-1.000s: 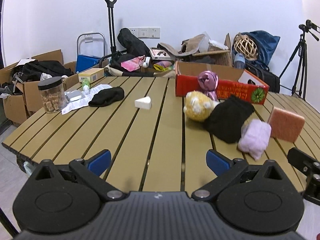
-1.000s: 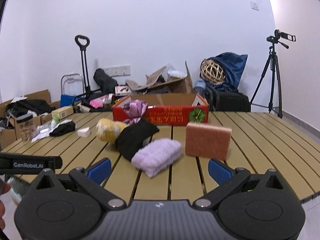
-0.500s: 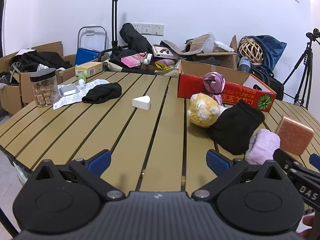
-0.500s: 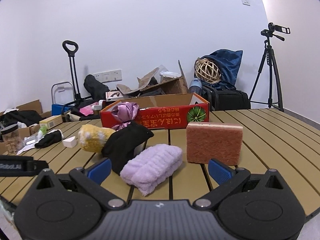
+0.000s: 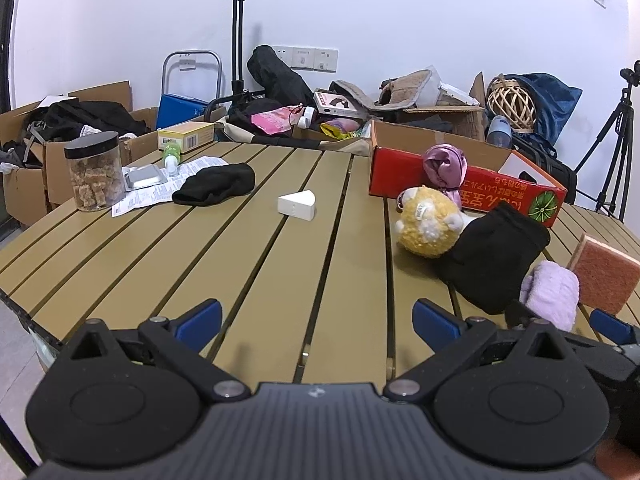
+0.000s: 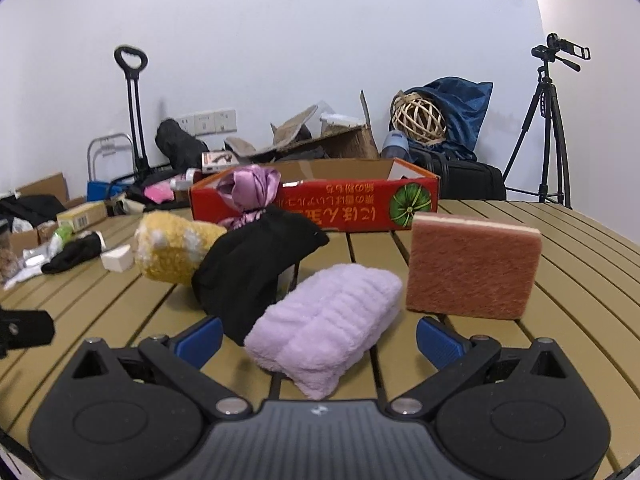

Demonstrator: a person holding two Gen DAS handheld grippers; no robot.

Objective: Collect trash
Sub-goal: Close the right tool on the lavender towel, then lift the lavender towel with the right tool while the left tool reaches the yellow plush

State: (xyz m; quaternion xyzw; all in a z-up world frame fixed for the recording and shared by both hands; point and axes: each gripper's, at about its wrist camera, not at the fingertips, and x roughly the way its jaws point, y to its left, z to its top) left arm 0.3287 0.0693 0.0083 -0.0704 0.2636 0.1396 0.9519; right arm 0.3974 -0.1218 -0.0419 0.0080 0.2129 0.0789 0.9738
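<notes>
Our left gripper hangs spread wide over bare slats of the table, holding nothing. Our right gripper is equally splayed, the lilac fluffy cloth lying between its fingertips, untouched. Just beyond: black cloth, pink sponge standing upright, yellow plush. Red cardboard box sits behind them, a purple satin bundle against its front.

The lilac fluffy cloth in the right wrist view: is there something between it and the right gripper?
Nothing visible stands in the way. The lilac fluffy cloth lies straight ahead of the open right gripper, about centred between its fingers. The black cloth touches its left side and the pink sponge stands to its right.
</notes>
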